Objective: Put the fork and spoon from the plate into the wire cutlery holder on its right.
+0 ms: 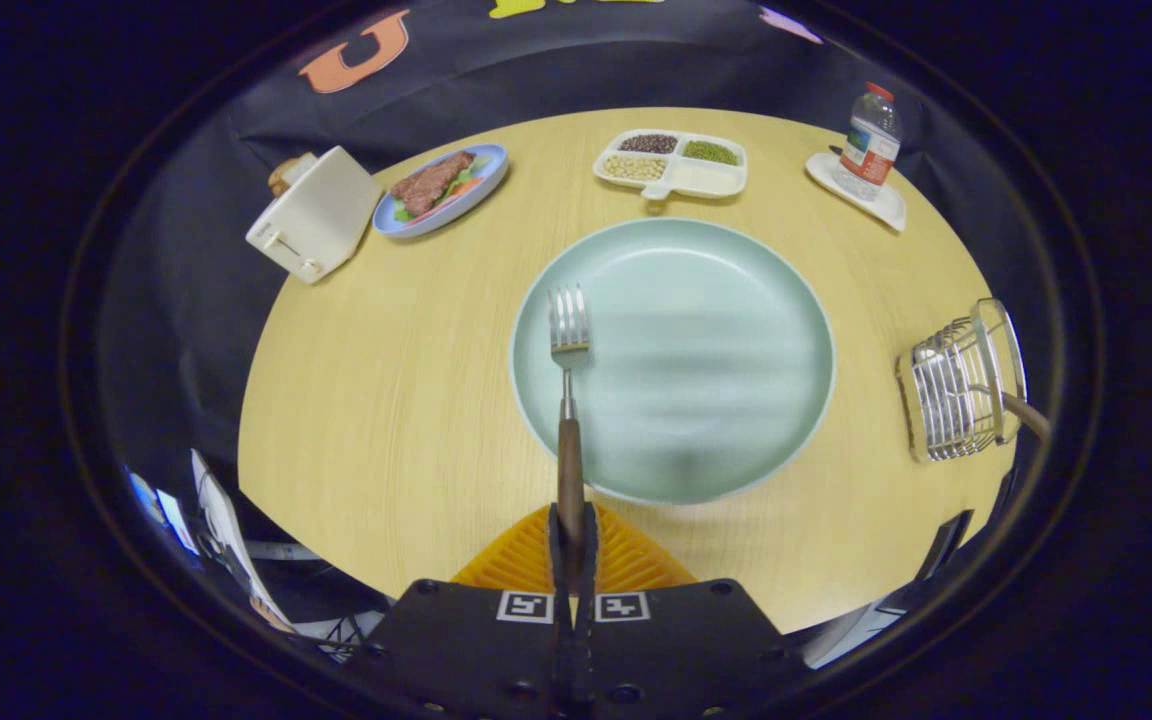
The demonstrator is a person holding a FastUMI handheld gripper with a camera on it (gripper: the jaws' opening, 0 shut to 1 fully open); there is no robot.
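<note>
Gripper (572, 525) clamped on the brown handle of the fork (568, 400), both fingers pressed together around it.

Fork pointing straight ahead from the fingertips, tines over the left rim of the pale green plate (736, 440). One fork, one plate, one wire cutlery holder (956, 390) well apart to the plate's right, a brown handle sticking out of it. Held level above the wooden table (386, 400).

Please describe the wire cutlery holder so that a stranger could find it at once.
Start at the big pale green plate on the round wooden table. The wire cutlery holder stands to its right, near the table's edge. Nothing else there is a metal wire basket, and a brown handle sticks out of it.
</note>
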